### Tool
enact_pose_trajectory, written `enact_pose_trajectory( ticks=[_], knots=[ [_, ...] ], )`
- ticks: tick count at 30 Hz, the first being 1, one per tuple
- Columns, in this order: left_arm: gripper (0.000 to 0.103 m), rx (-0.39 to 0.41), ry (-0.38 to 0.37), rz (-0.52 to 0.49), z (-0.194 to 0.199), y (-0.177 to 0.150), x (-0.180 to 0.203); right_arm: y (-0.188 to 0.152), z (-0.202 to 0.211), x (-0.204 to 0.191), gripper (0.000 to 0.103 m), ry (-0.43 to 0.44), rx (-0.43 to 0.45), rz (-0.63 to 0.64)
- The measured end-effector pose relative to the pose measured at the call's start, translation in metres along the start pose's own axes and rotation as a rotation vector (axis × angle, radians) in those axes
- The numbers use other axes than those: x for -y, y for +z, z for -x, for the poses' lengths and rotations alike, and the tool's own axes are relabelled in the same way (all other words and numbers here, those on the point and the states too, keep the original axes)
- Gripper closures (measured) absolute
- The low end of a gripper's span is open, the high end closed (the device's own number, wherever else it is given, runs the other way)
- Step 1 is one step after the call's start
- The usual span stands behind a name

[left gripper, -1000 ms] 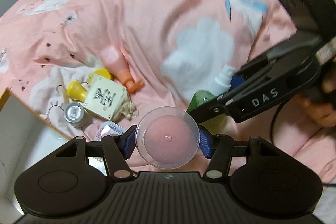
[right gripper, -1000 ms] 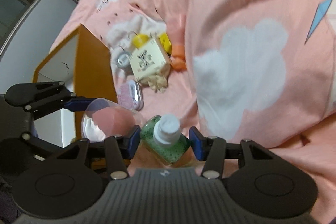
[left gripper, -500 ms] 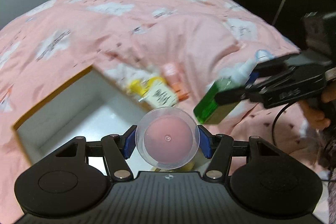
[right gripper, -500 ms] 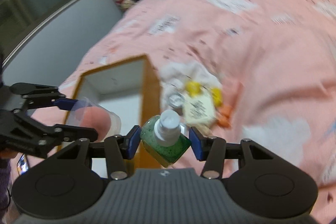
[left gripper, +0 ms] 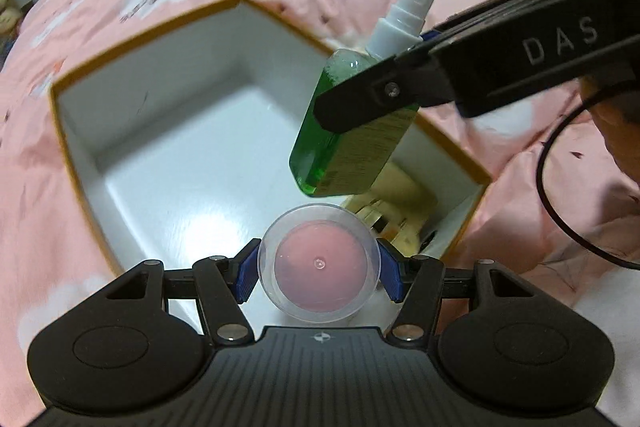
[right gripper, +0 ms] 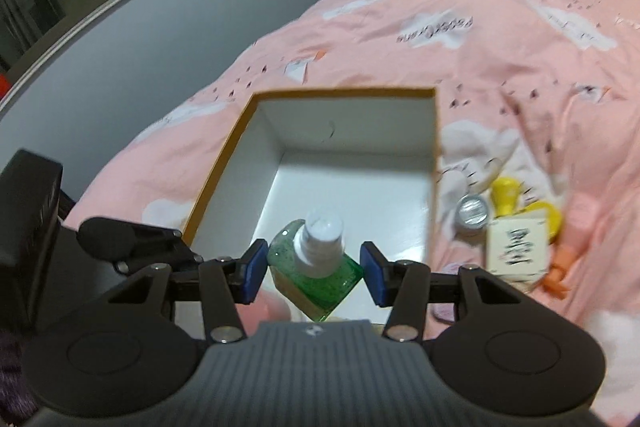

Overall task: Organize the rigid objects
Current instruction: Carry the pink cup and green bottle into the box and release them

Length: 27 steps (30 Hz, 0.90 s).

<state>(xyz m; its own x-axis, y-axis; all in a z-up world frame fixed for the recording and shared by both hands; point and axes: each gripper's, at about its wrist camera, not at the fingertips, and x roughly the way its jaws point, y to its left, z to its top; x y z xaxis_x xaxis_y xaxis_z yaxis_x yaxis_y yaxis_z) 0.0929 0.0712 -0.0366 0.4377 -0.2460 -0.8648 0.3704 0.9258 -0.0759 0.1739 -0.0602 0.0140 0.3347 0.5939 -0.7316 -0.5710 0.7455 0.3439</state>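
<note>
1. Clearly both hands are loaded: the left gripper [left gripper: 318,269] is closed about halfway on a clear round container [left gripper: 319,269], its blue pads pressing the rim on either side.
2. Likewise the right gripper [right gripper: 314,265] is closed on a green spray bottle [right gripper: 316,263], pads set against the shoulders just below the white cap.
3. Handling, as a judgement — the container looks light, thin-walled and smooth, so it could slip or flex under a hard squeeze; the widest part of the rim seems the sound place to hold.
4. The bottle looks stiff and somewhat heavier, being full of liquid; its flat sides give the pads a better seat than the neck would.
5. Looks: the container is transparent with a pink inside and a small central nub; the bottle is flat-sided, green, with a tan label and a white pump top.
6. Place: both hang above the open box [right gripper: 434,131] — white inside, orange-edged — which sits on the pink bedding [right gripper: 500,67].
7. Other small items, among them a cream carton [right gripper: 516,247] and a silver-lidded jar [right gripper: 473,215], lie on the bedding just beside the box.
</note>
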Motion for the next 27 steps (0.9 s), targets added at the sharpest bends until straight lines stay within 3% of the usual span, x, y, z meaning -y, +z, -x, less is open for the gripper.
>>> enact_pose_trajectory(
  ticks=[9, 15, 19, 20, 27],
  knots=[
    [0.035, -0.081, 0.012, 0.188, -0.028, -0.004, -0.006, -0.008, -0.021, -0.007, 0.053, -0.037, -0.026, -0.002],
    [0.035, -0.086, 0.020, 0.289, -0.036, -0.008, -0.011, -0.011, -0.023, -0.001, 0.053, -0.055, -0.031, -0.020],
    [0.033, -0.075, 0.015, 0.306, -0.035, -0.012, -0.017, -0.014, -0.027, 0.001, 0.053, -0.069, -0.048, -0.027],
    [0.028, -0.070, 0.012, 0.306, -0.035, -0.012, -0.017, -0.014, -0.027, 0.002, 0.053, -0.070, -0.049, -0.028],
    [0.027, -0.060, -0.008, 0.310, -0.030, -0.019, -0.018, -0.014, -0.027, 0.001, 0.053, -0.087, -0.051, -0.024]
  ],
)
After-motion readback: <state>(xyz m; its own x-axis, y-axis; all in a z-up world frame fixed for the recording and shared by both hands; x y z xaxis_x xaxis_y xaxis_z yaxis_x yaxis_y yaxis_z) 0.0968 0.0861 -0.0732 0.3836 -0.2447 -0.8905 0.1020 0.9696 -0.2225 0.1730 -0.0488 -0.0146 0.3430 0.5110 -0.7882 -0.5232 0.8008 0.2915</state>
